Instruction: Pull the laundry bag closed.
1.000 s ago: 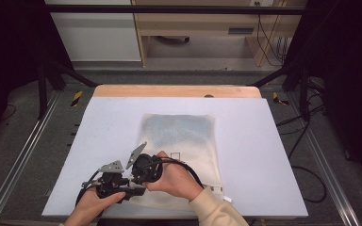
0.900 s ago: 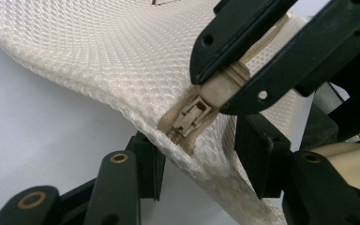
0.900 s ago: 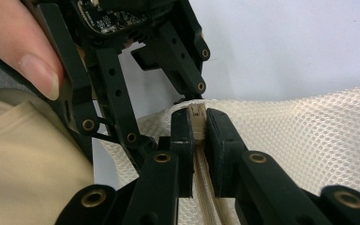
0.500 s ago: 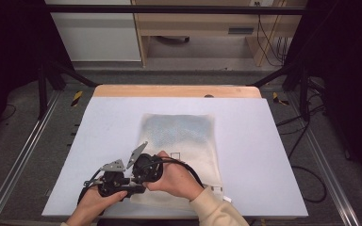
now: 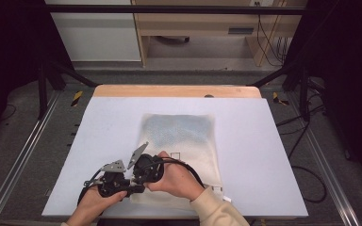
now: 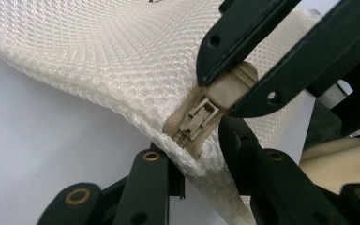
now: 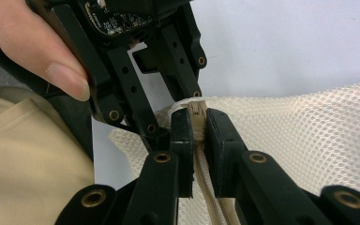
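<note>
Mesh bag (image 5: 181, 146) lies flat on the desk (image 5: 273, 155), its zipper end at the near edge, left of the middle, where both hands meet. The zipper pull (image 6: 225, 89) is pinched in the right hand-held gripper (image 7: 198, 123), whose narrow jaws clamp it. The left hand-held gripper (image 6: 201, 147) has just been closing around the bag's corner beside the slider (image 6: 194, 119); its pads seem to straddle the seam, though I cannot tell whether they press it yet. Risk lies in that half-made grip: if the left jaws catch only loose mesh, a tug on the pull could drag the whole bag along the desk instead of running the slider. The small tab could also slip from the right jaws, or mesh could snag in the teeth.
</note>
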Demonstrator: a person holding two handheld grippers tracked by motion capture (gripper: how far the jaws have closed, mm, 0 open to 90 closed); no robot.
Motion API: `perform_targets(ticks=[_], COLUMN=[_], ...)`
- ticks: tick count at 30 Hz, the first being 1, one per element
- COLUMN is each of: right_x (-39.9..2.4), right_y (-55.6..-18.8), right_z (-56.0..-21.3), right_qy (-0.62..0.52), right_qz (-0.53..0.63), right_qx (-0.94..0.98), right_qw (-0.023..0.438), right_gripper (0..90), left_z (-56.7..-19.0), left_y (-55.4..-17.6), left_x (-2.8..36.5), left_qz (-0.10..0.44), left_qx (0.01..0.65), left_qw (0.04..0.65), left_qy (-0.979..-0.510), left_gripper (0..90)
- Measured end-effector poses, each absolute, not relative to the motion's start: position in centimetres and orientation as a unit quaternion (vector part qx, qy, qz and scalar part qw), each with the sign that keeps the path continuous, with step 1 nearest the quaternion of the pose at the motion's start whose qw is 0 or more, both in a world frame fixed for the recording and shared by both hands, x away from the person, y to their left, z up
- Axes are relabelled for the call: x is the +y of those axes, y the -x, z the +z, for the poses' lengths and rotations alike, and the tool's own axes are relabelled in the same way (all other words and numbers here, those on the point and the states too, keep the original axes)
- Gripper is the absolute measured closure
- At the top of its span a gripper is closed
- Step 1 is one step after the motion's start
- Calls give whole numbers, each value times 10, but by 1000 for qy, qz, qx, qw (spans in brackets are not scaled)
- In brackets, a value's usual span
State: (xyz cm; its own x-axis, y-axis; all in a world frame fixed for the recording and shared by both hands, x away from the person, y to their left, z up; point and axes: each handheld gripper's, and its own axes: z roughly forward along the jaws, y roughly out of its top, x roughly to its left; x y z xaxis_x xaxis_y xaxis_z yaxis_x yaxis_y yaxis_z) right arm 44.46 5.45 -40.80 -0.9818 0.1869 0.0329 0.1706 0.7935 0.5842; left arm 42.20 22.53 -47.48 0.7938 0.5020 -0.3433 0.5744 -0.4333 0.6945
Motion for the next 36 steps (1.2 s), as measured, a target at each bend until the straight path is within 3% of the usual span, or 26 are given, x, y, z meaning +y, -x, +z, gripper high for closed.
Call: perform_targets(ticks=[15, 36], right_x=[51, 50], right_y=[-445, -446], right_z=[-410, -413], right_qy=[-94, -95], right_qz=[303, 290], right_qx=[948, 952], right_qw=[17, 20], right_gripper=[819, 821], left_z=[-472, -471], left_y=[-421, -421], left_x=[225, 227], left_qz=[-23, -20], left_qx=[332, 337], left_qw=[430, 432], left_qy=[-839, -836], left_gripper=[828, 848])
